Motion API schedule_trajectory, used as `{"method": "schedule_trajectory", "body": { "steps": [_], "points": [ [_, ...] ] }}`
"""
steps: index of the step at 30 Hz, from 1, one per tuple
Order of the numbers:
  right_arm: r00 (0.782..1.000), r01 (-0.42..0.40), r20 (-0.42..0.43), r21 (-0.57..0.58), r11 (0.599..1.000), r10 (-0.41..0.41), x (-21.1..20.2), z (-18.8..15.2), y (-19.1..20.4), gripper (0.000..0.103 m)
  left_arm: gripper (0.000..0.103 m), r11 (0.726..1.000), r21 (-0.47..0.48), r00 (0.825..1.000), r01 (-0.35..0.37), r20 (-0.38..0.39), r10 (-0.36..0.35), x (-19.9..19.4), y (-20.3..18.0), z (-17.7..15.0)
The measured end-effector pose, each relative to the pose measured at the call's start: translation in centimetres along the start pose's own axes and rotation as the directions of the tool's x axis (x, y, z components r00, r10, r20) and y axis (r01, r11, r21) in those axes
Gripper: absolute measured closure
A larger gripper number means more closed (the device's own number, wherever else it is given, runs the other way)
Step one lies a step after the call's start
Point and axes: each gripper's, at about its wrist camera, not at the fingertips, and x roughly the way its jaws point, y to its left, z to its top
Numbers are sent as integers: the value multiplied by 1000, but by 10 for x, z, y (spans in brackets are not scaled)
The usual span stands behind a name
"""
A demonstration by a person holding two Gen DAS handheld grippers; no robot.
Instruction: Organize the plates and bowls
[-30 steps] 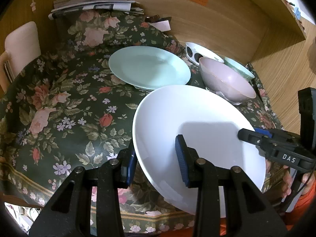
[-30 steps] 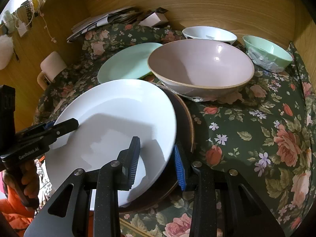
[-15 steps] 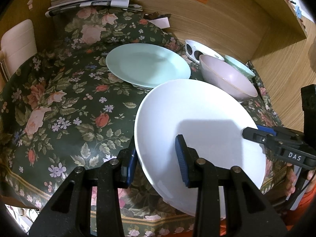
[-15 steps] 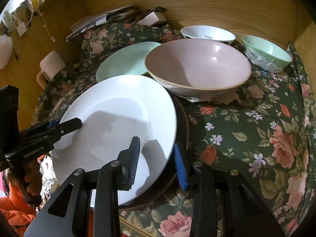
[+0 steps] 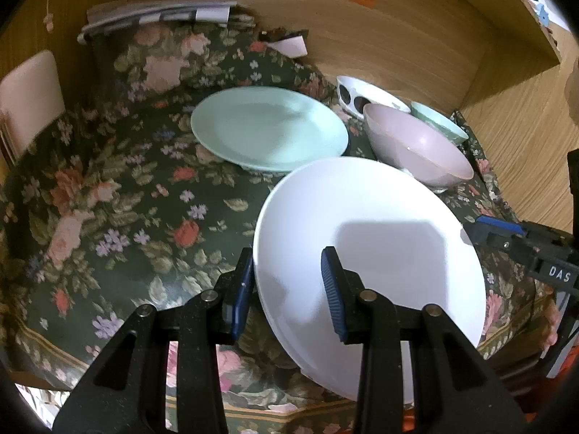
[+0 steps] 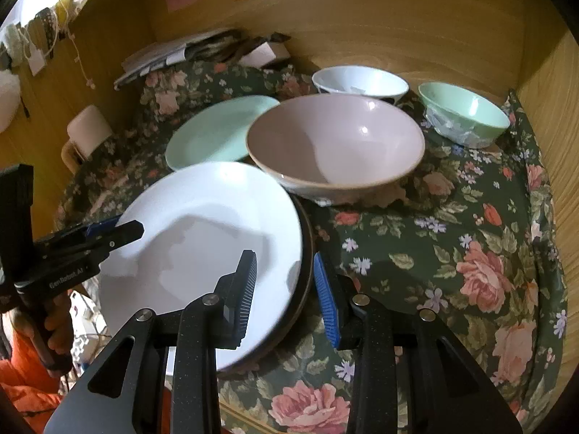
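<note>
A large white plate (image 5: 380, 253) hangs tilted over the front edge of the floral-clothed table (image 5: 108, 199). My left gripper (image 5: 286, 285) is shut on its left rim, one pad on top and one underneath. In the right wrist view the white plate (image 6: 202, 224) lies on a dark brown plate (image 6: 307, 253), and my right gripper (image 6: 284, 289) is shut on the right rim of both. A pale green plate (image 5: 267, 126) lies flat behind. A pink bowl (image 6: 336, 144) stands right behind the held plates.
A white bowl (image 6: 358, 79) and a green bowl (image 6: 463, 112) stand at the back right by the wooden wall. Papers (image 5: 159, 14) are stacked at the back left. A beige chair back (image 5: 29, 83) is at the left edge. Bare cloth lies left of the plates.
Both grippers keep their hold on the plate. The views have shifted only slightly and nothing on the table has moved.
</note>
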Motion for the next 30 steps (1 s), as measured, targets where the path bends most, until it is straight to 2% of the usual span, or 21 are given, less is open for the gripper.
{"method": "schedule_trajectory", "body": {
  "steps": [7, 13, 17, 20, 23, 30],
  "points": [
    [998, -18, 57, -28, 999, 19, -9, 22, 9, 71, 65, 999, 22, 997, -39, 65, 38, -18, 6, 21],
    [993, -20, 111, -76, 997, 28, -13, 51, 20, 67, 42, 996, -2, 989, -90, 119, 89, -30, 23, 48],
    [990, -14, 139, -111, 994, 29, -13, 71, 27, 59, 28, 995, -10, 984, -100, 148, 100, -34, 31, 64],
    [988, -8, 152, -134, 991, 28, -8, 87, 33, 54, 25, 993, -19, 979, -116, 167, 118, -33, 39, 77],
    [989, -19, 144, -151, 988, 41, 1, 104, 37, 53, 23, 991, -34, 979, -126, 160, 130, -27, 47, 87],
    [996, -20, 80, -181, 983, 35, 43, 137, 38, 51, 23, 988, -72, 987, -139, 68, 144, 8, 74, 102]
  ]
}}
